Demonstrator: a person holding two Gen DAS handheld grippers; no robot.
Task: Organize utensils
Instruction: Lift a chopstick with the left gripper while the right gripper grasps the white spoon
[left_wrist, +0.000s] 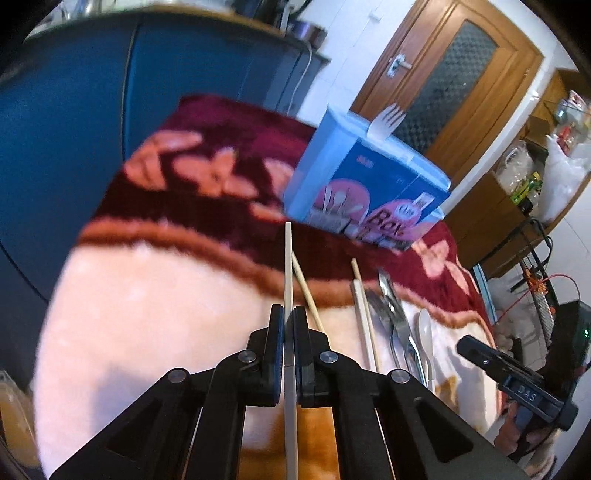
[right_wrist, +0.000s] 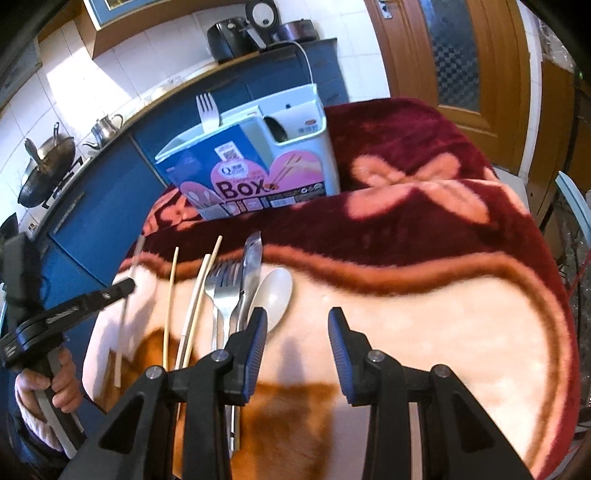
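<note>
My left gripper (left_wrist: 288, 314) is shut on a pale chopstick (left_wrist: 288, 266) and holds it above the blanket, pointing toward the blue utensil box (left_wrist: 369, 184). A fork (left_wrist: 386, 120) stands in the box. The left gripper also shows in the right wrist view (right_wrist: 127, 286). My right gripper (right_wrist: 297, 315) is open and empty over the blanket, just right of a white spoon (right_wrist: 275, 295). Loose chopsticks (right_wrist: 195, 295), forks (right_wrist: 223, 288) and metal tongs (right_wrist: 251, 266) lie side by side left of it. The box (right_wrist: 255, 166) stands behind them.
The table is covered by a maroon and pink flowered blanket (right_wrist: 424, 295). Blue kitchen cabinets (right_wrist: 110, 206) stand behind on the left, with a wok (right_wrist: 44, 166) and kettle (right_wrist: 105, 127). A wooden door (right_wrist: 461, 62) is at the back right.
</note>
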